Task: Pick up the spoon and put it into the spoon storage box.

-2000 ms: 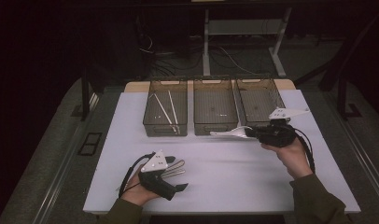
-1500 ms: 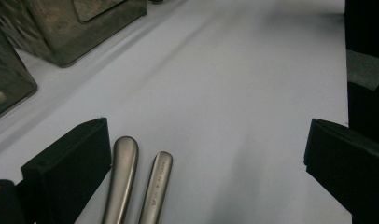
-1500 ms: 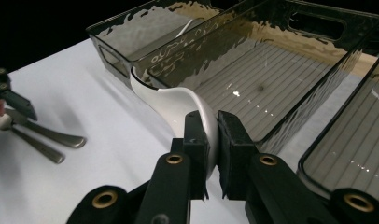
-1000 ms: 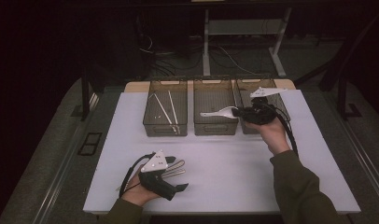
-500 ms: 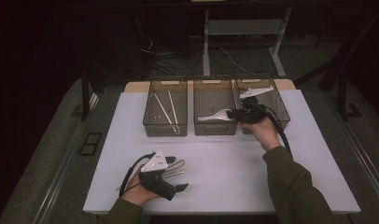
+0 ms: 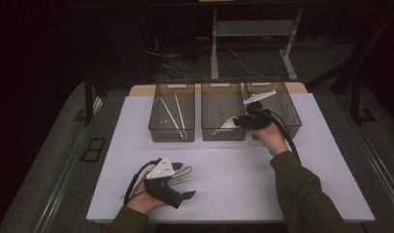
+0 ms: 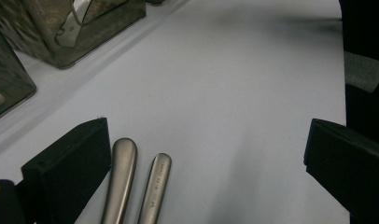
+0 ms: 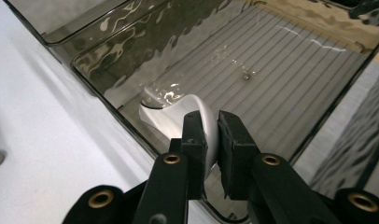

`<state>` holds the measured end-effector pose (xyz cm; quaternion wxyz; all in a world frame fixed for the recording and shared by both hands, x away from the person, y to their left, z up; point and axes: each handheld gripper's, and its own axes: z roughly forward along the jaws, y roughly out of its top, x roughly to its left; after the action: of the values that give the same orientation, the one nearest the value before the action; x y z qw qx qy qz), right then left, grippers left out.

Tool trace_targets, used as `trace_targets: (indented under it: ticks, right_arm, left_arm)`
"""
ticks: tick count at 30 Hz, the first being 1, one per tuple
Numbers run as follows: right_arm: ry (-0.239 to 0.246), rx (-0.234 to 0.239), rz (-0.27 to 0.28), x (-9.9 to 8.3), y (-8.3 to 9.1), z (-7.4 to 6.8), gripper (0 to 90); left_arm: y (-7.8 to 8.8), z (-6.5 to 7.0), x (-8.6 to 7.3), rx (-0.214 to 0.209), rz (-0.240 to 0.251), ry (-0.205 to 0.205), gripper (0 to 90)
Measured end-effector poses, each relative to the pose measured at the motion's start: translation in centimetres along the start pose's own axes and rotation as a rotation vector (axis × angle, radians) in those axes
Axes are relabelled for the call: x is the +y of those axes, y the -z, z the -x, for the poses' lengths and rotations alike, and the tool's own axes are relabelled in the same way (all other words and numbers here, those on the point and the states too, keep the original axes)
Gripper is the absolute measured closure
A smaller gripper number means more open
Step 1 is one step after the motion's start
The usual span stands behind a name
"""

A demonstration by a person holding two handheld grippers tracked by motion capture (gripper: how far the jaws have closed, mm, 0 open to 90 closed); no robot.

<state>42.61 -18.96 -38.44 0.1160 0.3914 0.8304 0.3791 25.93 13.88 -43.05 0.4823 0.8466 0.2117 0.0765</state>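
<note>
My right gripper (image 6: 238, 121) (image 8: 219, 126) is shut on a white plastic spoon (image 6: 226, 124) (image 8: 173, 114). It holds the spoon tilted, bowl end down, inside the middle smoky bin (image 6: 223, 138) (image 8: 99, 88), close to the bin's front wall. At the front left of the white table my left gripper (image 6: 185, 179) (image 7: 206, 140) rests low with its jaws wide apart. Two metal utensil handles (image 6: 183, 174) (image 7: 124, 177) lie on the table between those jaws, near one pad, untouched.
Three smoky bins stand in a row at the back. The left bin (image 6: 172, 137) holds long white sticks (image 6: 178, 114). The right bin (image 6: 287, 104) sits behind my right hand. A cable (image 6: 287, 138) trails from the right gripper along the forearm.
My right hand has carried the white spoon from in front of the right bin leftward and down into the middle bin. The left gripper has stayed put.
</note>
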Motion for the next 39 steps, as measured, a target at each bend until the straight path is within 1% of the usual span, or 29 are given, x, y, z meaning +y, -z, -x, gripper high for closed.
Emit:
trace_targets:
  ticks: [3,5,8,11,15,19,22,25,26,27,29,33,34,39]
  right_arm:
    - [-0.005,0.006,0.007,0.0,0.0,0.0,80.7]
    - [-0.008,0.007,0.011,0.0,0.0,0.0,78.1]
    - [-0.015,0.001,0.024,0.1,0.3,0.0,69.9]
    - [-0.019,-0.02,0.057,0.1,0.7,0.1,60.7]
    - [-0.039,0.009,0.087,0.1,1.8,0.2,53.9]
    - [-0.023,0.02,0.105,-0.1,2.9,-0.1,50.4]
    - [-0.026,0.042,0.126,-0.3,3.8,-0.3,47.2]
    - [-0.031,0.073,0.135,-0.8,4.5,-0.3,42.9]
    - [-0.032,0.074,0.134,-1.0,4.7,-0.3,41.0]
    - [-0.042,0.064,0.134,-1.2,4.9,-0.4,38.6]
    - [-0.047,0.05,0.13,-1.7,5.3,-0.4,38.4]
    - [-0.05,0.041,0.14,-2.7,5.9,-0.4,35.2]
    - [-0.047,0.042,0.145,-3.0,6.1,-0.5,34.4]
    - [-0.037,0.067,0.161,-4.6,7.0,-0.6,31.0]
  left_arm:
    - [0.0,0.0,0.0,0.001,0.003,0.001,0.2]
    - [0.0,0.0,0.0,0.001,0.004,0.002,0.2]
    - [0.0,0.0,0.0,0.0,0.006,0.005,0.2]
    - [0.0,0.0,0.0,0.001,0.007,0.006,0.2]
    - [0.0,0.0,0.0,0.001,0.006,0.005,0.2]
    - [0.0,0.0,0.0,0.003,0.004,0.005,0.2]
    - [0.0,0.0,0.0,0.004,0.005,0.004,0.2]
    - [0.0,0.1,0.0,0.004,0.002,0.005,0.2]
    - [0.0,0.1,0.0,0.004,0.002,0.005,0.2]
    - [0.0,0.0,0.0,0.005,-0.003,0.001,0.2]
    - [0.0,0.0,0.0,0.006,-0.004,0.002,0.2]
    - [0.0,0.0,0.0,0.007,-0.004,0.001,0.2]
    - [0.0,0.0,0.0,0.006,-0.011,-0.005,0.2]
    - [0.0,-0.1,-0.1,0.009,-0.015,-0.008,0.2]
